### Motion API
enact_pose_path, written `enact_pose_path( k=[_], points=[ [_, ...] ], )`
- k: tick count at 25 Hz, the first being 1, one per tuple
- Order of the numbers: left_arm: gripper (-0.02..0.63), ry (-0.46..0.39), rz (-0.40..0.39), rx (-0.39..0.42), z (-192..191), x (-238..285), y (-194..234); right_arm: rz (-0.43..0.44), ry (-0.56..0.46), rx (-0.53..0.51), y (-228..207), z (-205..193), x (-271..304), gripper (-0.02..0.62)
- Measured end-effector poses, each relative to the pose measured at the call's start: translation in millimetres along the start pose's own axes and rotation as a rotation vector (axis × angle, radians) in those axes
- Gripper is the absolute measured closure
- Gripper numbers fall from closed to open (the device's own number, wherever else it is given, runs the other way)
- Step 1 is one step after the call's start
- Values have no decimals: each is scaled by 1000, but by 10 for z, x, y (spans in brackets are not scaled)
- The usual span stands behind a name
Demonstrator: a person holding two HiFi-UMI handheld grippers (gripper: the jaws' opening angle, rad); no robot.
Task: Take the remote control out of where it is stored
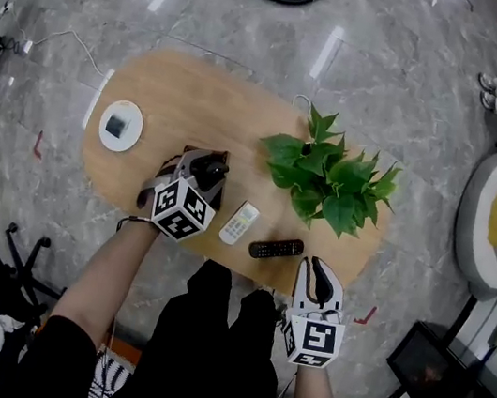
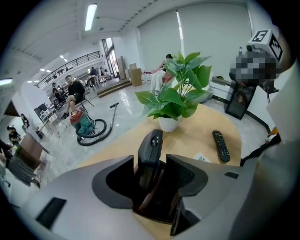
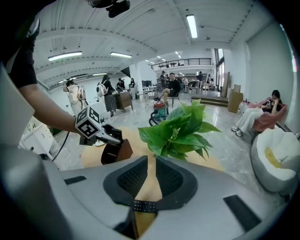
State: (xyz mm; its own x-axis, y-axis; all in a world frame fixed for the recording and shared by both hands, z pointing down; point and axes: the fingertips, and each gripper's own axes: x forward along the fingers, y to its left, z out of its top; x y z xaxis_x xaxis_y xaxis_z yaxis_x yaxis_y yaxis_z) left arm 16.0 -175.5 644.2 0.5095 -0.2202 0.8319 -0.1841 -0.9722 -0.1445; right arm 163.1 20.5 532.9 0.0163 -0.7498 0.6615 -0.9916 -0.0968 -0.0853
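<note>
A black remote control (image 2: pixel 151 145) stands upright in a brown holder (image 2: pixel 146 199) on the wooden table (image 1: pixel 170 103). My left gripper (image 1: pixel 204 168) hangs over the holder (image 1: pixel 224 157) with its jaws spread wide, one on each side of the remote, neither pad pressing on it. In the left gripper view the left gripper (image 2: pixel 150 161) frames the remote's top. My right gripper (image 1: pixel 319 274) hovers at the table's front edge, shut with nothing in it. The right gripper view shows its jaws (image 3: pixel 151 164) close together, with the holder (image 3: pixel 117 151) to the left.
A white remote (image 1: pixel 239 223) and a second black remote (image 1: pixel 276 248) lie flat near the front edge, right of the holder. A potted plant (image 1: pixel 333 180) stands at the right. A round white disc (image 1: pixel 120 125) lies at the left. A person's legs are below the table edge.
</note>
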Motion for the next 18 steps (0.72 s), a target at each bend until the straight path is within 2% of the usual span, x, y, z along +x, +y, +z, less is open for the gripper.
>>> enact_pose_path(
  k=[3, 4, 6, 7, 11, 15, 18],
  points=[
    [382, 6, 7, 31, -19, 39, 32, -8, 15, 32, -66, -60, 2, 537],
    [401, 4, 6, 31, -19, 44, 40, -8, 17, 42, -76, -66, 6, 537],
    [485, 0, 9, 18, -2, 34, 65, -6, 16, 50, -82, -52, 18, 537],
    [497, -2, 9, 2, 7, 26, 72, -4, 15, 48, -81, -36, 27, 537],
    [500, -33, 11, -98, 35, -57, 84, 16, 12, 30, -49, 25, 82, 537],
    [500, -143, 52, -244, 179, -317, 200, 51, 17, -5, 48, 68, 138, 537],
    [500, -202, 69, -312, 234, -565, 228, 88, 20, -28, 167, 139, 176, 537]
  ],
)
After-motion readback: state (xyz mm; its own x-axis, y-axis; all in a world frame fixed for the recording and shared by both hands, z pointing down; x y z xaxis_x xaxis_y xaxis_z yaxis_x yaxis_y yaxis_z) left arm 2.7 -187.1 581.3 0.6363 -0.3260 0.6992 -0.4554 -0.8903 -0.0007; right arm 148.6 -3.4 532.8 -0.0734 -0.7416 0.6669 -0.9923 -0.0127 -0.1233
